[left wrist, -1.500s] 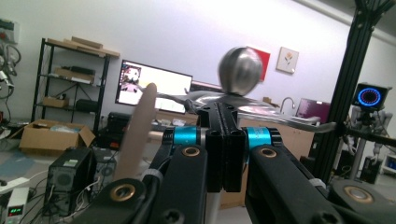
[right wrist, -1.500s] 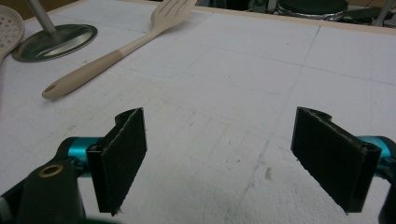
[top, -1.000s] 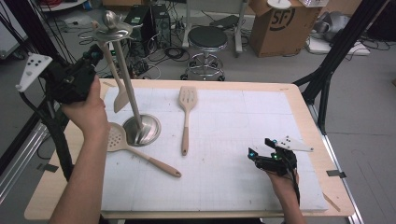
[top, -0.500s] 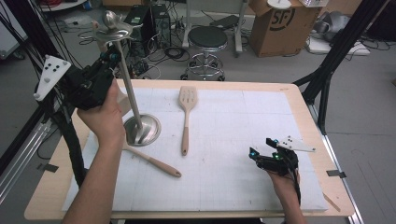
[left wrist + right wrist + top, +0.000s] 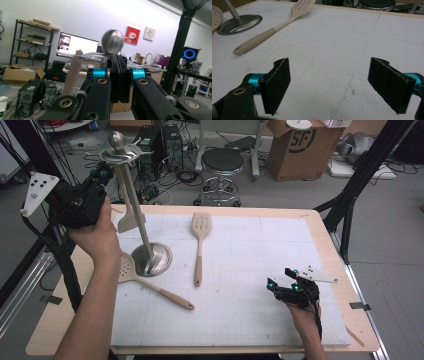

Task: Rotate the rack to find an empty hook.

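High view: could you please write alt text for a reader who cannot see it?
A person's left gripper, raised at the table's left edge, reaches toward the top of a tall metal utensil stand where one spatula hangs. A slotted spatula and a skimmer lie on the white mat; the right gripper rests near the front.

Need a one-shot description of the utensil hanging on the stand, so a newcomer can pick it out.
Start at the white mat on the wooden table, then find the tall metal stand with a round base near its left edge. The utensil hangs from the hooks at the stand's top, its flat beige blade pointing down beside the pole. Unlike the slotted spatula and the perforated spoon, it is off the mat.
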Demonstrator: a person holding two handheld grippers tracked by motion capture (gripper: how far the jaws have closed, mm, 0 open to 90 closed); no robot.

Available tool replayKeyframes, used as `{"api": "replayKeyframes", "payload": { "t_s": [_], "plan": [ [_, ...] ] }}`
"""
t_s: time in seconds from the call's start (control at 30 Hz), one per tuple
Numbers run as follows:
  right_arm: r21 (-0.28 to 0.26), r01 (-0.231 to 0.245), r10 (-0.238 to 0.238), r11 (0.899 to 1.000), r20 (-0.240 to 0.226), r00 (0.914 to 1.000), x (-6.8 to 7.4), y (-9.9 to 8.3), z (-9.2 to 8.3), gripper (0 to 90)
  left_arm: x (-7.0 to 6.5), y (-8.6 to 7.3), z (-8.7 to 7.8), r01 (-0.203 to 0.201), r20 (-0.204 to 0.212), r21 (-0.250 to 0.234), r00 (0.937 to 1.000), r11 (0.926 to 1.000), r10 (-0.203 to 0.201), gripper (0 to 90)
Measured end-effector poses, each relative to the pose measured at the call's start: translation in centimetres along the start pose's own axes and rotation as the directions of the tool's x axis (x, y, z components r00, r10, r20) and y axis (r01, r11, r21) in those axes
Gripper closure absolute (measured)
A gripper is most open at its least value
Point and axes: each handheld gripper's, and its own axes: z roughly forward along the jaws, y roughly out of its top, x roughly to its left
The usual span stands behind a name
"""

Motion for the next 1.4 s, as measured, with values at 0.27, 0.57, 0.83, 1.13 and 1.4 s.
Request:
{"api": "replayKeyframes", "payload": {
  "t_s": [0.27,0.57,0.83,1.13,1.4],
  "plan": [
    [0.004,-0.001,0.001,1.0,0.0,1.0,0.0,-0.1,0.1,17.2,1.3,0.0,0.5,0.021,-0.014,0.022,0.9997,0.9995,-0.021,89.7],
    [0.012,0.0,0.0,1.0,-0.004,1.0,0.2,-0.1,0.2,17.2,1.3,-0.4,-0.9,0.039,0.044,0.011,0.9983,0.9992,-0.039,84.0],
    [0.014,-0.002,0.002,1.0,-0.004,1.0,0.1,-0.1,0.3,17.2,1.6,-2.5,-1.9,0.018,0.09,0.071,0.9956,0.9973,-0.024,55.8],
    [0.018,0.004,-0.004,1.0,-0.005,1.0,0.2,-0.1,0.4,17.2,2.1,-4.8,-3.2,-0.009,0.144,0.109,0.9895,0.994,-0.007,35.4],
    [0.024,0.002,-0.002,1.0,-0.004,1.0,0.3,-0.1,0.4,17.2,2.8,-6.8,-4.1,0.012,0.15,0.152,0.9881,0.9884,-0.035,30.4]
  ]
}}
